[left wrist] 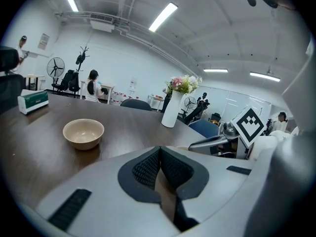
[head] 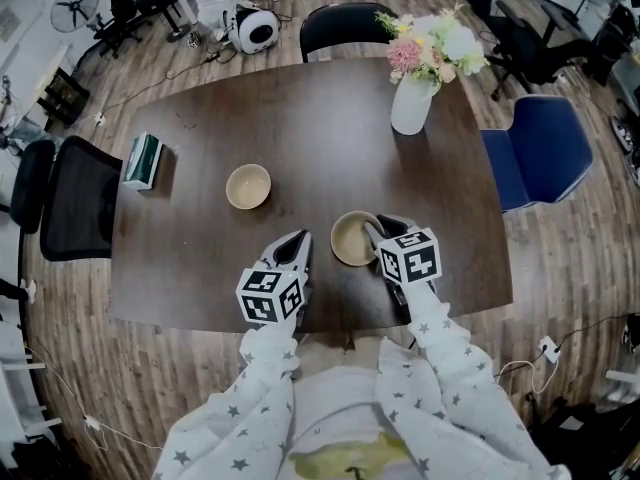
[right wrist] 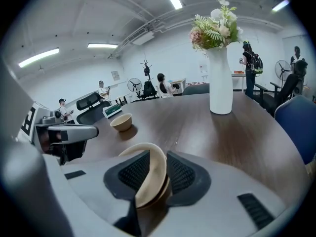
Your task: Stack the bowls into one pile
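Two tan bowls stand on the dark table (head: pixel 330 128). One bowl (head: pixel 248 186) (left wrist: pixel 83 133) (right wrist: pixel 121 122) sits alone at the middle left. The other bowl (head: pixel 355 238) (right wrist: pixel 153 177) is near the front edge, and its near rim stands between the jaws of my right gripper (head: pixel 378 230) (right wrist: pixel 152 157). A thin gap shows beside the rim, so the pads do not clamp it. My left gripper (head: pixel 298 240) (left wrist: pixel 160 149) hovers to the left of that bowl with its pads together and nothing between them.
A white vase of flowers (head: pixel 412 103) (right wrist: pixel 220 78) stands at the table's far right. A green tissue box (head: pixel 143 161) lies at the left edge. A black chair (head: pixel 75 198) is at the left, a blue chair (head: pixel 540 153) at the right, another chair (head: pixel 345 23) behind.
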Tool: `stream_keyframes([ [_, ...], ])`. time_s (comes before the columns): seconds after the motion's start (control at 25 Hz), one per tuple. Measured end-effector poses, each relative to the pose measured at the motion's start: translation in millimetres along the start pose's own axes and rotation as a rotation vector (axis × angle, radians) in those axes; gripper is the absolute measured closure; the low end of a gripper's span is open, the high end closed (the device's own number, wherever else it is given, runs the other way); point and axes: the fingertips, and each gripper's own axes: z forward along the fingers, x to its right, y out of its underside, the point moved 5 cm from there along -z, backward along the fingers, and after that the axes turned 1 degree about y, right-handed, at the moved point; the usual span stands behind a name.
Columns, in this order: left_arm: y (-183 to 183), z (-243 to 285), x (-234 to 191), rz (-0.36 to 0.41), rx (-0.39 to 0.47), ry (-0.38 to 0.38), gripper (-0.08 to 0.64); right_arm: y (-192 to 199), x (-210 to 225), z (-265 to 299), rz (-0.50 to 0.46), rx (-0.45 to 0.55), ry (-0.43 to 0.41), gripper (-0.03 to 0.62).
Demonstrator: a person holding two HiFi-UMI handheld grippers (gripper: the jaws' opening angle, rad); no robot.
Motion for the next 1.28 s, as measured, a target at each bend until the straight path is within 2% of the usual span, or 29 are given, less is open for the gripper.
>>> stream_keyframes([
  [0.2, -2, -1, 0, 0.0, 0.01, -0.01, 0.534, -7, 2, -2, 0.017, 0.039, -0.01, 0.456],
  [0.48, -4, -10, 2, -0.004, 0.037, -0.038, 0.534, -15, 2, -7, 0.011, 0.069, -0.018, 0.448],
  [0.6, -6, -14, 4, -0.003, 0.058, -0.055, 0.534, -21, -1, -8, 0.0, 0.077, -0.038, 0.456],
  [0.76, -6, -21, 9, -0.005, 0.081, -0.074, 0.534, -26, -10, -10, -0.028, 0.077, -0.075, 0.516],
  [0.92, -3, -30, 11, -0.011, 0.108, -0.102, 0.534, -35, -21, -11, -0.016, 0.085, -0.14, 0.551],
  [1.28, -4, -61, -16, -0.047, 0.155, -0.187, 0.534, -60, -68, 6, -0.023, 0.086, -0.27, 0.56],
])
